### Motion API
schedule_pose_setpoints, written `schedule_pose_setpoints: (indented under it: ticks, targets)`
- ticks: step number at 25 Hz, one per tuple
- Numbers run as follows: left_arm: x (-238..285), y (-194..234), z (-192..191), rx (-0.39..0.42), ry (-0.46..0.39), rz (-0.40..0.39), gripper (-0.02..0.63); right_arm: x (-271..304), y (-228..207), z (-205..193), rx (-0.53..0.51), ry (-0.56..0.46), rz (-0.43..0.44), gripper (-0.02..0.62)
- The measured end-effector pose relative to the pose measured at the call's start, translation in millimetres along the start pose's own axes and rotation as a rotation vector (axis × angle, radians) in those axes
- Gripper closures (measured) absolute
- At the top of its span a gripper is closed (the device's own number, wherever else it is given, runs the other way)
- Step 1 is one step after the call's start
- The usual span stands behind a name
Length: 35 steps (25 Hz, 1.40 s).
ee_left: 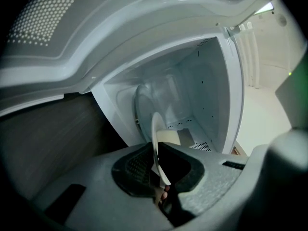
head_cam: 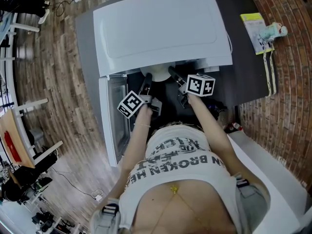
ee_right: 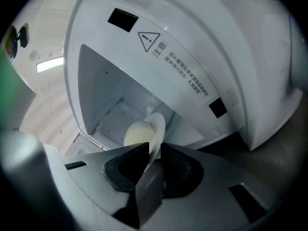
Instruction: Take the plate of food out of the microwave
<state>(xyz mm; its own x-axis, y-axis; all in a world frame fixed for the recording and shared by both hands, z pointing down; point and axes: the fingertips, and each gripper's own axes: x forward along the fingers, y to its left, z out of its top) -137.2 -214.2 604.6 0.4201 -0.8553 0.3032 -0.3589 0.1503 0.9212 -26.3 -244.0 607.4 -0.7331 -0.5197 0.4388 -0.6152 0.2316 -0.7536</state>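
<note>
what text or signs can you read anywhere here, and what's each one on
"注意", next to a warning triangle on the microwave.
The small print lines below it are too small to read.
"IN BROKEN HE", cut off, on the shirt; the row above it is unreadable.
The print on the yellow packet is too small to read.
</note>
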Motion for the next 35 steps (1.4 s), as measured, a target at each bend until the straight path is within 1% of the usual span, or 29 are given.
schedule_pose_setpoints:
  ticks: [12, 25, 35]
  targets:
    - [-9.9, -11.0, -8.2, 0.018, -0.017, -0.013, 0.575, -14.4, 6.9, -0.3, -0.019, -0.010, 0.017, 0.520]
    - [-32.4, -17.8, -23.0, 0.018, -0.077, -0.012, 0.575, -31.0, 13.5, -12.2, -0.042, 0.019, 0.043, 0.520]
    - [-35.6, -24.6, -37.2, 0.017, -0.106, -0.006, 0.575, -44.1, 11.1, -12.7, -0.050, 0.042, 0.074, 0.520]
